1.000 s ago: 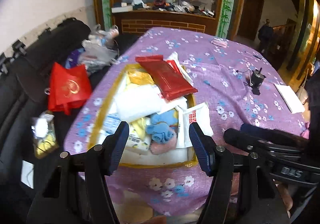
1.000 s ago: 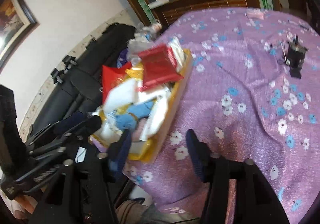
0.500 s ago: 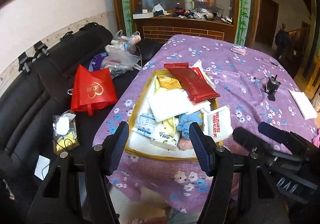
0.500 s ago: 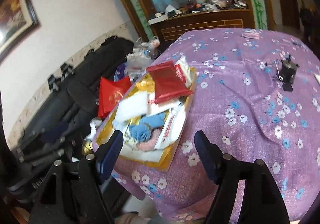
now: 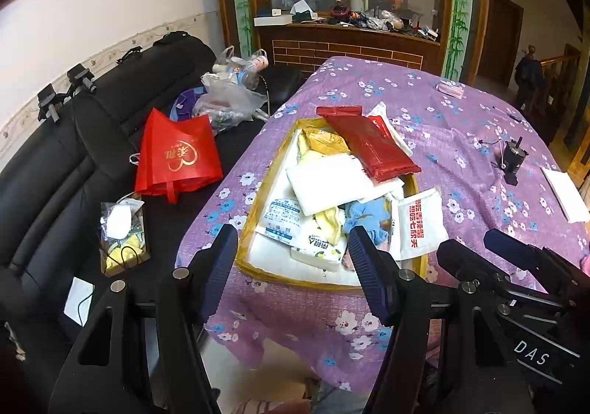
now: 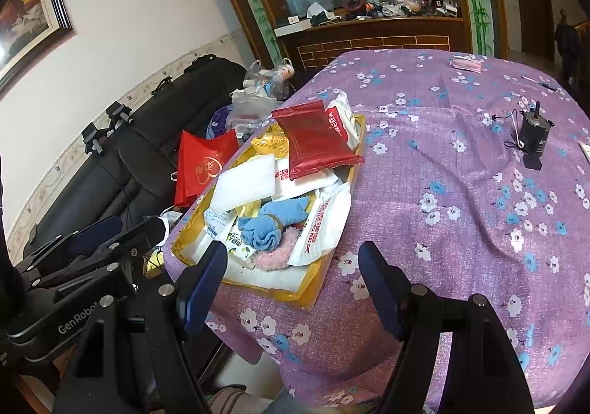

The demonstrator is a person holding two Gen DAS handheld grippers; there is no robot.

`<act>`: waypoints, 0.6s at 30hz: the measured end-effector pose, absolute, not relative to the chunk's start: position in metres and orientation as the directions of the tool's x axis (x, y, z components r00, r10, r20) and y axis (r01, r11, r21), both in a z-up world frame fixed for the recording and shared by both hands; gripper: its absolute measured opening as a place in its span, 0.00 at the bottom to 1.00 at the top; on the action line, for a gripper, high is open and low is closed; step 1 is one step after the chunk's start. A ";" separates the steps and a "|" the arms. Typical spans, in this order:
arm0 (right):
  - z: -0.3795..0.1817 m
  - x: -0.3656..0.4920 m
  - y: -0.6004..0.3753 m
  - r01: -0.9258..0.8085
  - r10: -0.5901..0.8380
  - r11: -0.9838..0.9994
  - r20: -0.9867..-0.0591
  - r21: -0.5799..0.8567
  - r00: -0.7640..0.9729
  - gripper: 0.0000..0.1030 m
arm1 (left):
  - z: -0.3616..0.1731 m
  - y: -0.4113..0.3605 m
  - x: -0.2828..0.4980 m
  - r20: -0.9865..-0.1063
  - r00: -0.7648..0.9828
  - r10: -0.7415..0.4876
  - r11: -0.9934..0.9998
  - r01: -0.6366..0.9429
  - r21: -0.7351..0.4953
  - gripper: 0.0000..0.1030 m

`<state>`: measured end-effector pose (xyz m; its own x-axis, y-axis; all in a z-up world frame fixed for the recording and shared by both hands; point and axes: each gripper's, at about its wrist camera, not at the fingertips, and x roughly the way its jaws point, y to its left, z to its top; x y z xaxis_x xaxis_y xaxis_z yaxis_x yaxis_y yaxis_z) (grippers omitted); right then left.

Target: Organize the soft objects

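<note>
A gold-rimmed tray (image 5: pixel 295 277) (image 6: pixel 309 294) sits at the near left corner of the purple flowered table (image 6: pixel 461 192). It is piled with soft packs: a red pack (image 5: pixel 368 144) (image 6: pixel 317 141) on top, white tissue packs (image 5: pixel 328 181) (image 6: pixel 247 181), a rolled blue towel (image 5: pixel 368 214) (image 6: pixel 269 222) and a pink cloth (image 6: pixel 276 257). My left gripper (image 5: pixel 291 255) is open and empty, held back above the tray's near edge. My right gripper (image 6: pixel 291 273) is open and empty, also short of the tray.
A black sofa (image 5: pixel 73 174) stands left of the table with a red bag (image 5: pixel 177 155), plastic bags (image 5: pixel 228 96) and a small clear pouch (image 5: pixel 121 229). A small black motor (image 6: pixel 531 137) and a white paper (image 5: pixel 564 192) lie on the table's right side.
Both grippers have pulled back and up from the tray, so more of the table and sofa shows. Both stay open and empty.
</note>
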<state>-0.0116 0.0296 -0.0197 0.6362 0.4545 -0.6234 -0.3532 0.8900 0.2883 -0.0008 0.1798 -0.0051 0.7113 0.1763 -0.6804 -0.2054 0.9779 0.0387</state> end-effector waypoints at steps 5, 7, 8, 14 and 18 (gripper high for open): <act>-0.020 -0.012 0.030 -0.353 0.455 0.890 -0.624 0.290 0.635 0.72 | -0.006 0.179 -0.001 -0.679 0.712 0.178 0.977 -0.208 0.039 0.61; -0.020 -0.012 0.030 -0.354 0.454 0.890 -0.624 0.286 0.636 0.72 | -0.006 0.180 -0.001 -0.681 0.711 0.178 0.978 -0.207 0.039 0.61; -0.020 -0.012 0.030 -0.353 0.451 0.891 -0.624 0.284 0.638 0.72 | -0.006 0.180 -0.001 -0.681 0.711 0.177 0.978 -0.207 0.038 0.61; -0.020 -0.012 0.031 -0.345 0.439 0.897 -0.626 0.275 0.644 0.72 | -0.008 0.181 -0.001 -0.686 0.707 0.173 0.978 -0.207 0.033 0.61; -0.021 -0.012 0.031 -0.338 0.433 0.901 -0.631 0.273 0.643 0.72 | -0.010 0.182 -0.002 -0.689 0.704 0.173 0.978 -0.205 0.036 0.61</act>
